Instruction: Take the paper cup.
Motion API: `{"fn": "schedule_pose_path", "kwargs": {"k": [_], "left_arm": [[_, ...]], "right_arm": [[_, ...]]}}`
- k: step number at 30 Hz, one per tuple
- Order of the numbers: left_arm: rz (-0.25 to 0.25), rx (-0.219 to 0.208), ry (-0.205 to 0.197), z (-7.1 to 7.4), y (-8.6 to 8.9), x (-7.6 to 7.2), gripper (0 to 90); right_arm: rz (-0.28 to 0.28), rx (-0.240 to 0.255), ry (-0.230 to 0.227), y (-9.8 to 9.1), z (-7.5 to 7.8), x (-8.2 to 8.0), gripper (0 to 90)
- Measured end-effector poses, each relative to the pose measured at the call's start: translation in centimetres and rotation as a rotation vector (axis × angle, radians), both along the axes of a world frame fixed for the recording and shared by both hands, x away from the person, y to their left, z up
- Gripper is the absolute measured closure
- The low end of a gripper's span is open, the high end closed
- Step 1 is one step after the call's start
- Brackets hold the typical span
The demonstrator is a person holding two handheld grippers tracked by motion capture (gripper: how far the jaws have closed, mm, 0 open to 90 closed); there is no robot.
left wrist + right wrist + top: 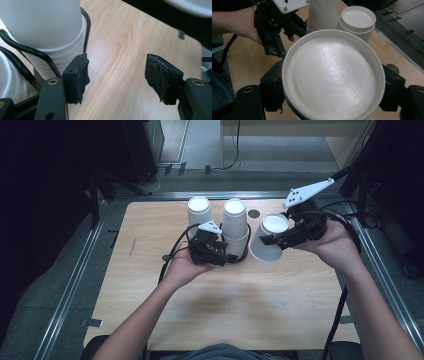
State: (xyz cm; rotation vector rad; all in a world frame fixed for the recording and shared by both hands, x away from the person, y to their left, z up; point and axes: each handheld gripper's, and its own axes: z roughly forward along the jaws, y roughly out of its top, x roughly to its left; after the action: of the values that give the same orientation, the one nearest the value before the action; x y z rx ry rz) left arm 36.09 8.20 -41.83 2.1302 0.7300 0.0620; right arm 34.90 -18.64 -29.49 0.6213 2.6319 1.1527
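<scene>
**Paper cups on wooden surface, one cup held**

Item 1. Held cup: white paper cup, upside down and tilted, its base toward the camera. Carried above the surface, just right of the middle stack. In the right gripper view its round base sits between the two black jaws, which press on its sides.

Item 2. Right claw: clamped on the held cup, coming in from the right in the person's right hand.

Item 3. Middle stack: several white cups nested upside down, standing at the far centre of the surface inside a black wire loop. The layered rims show at close range in the left gripper view.

Item 4. Left cup: white, upside down, standing just left of the middle stack.

Item 5. Left claw: jaws apart with bare wood between them, gripping nothing. One pad lies just beside the base of the middle stack. Borne by the left hand.
</scene>
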Motion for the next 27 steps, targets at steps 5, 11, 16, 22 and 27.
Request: {"fn": "schedule_pose_path", "kwargs": {"k": [5, 11, 16, 22, 27], "left_arm": [[-0.025, -0.001, -0.012, -0.2, 0.9, -0.6, 33.4], [-0.054, 0.014, -0.006, -0.7, 1.9, -1.3, 31.4], [-0.089, 0.037, -0.001, -1.5, 2.1, -1.9, 29.2], [-0.101, 0.010, 0.023, -2.2, 2.8, -2.3, 24.5], [-0.112, -0.018, 0.047, -2.4, 3.1, -2.4, 19.6]], "right_arm": [[0.021, 0.002, 0.017, 0.0, -2.0, -0.2, 24.2], [0.070, -0.006, 0.052, 0.9, -6.3, -0.2, 24.1], [0.098, -0.008, 0.082, 2.0, -9.5, -0.2, 24.1], [0.105, -0.008, 0.112, 2.8, -12.2, -0.1, 24.1], [0.110, -0.007, 0.121, 3.3, -13.3, 0.0, 24.1]]}}
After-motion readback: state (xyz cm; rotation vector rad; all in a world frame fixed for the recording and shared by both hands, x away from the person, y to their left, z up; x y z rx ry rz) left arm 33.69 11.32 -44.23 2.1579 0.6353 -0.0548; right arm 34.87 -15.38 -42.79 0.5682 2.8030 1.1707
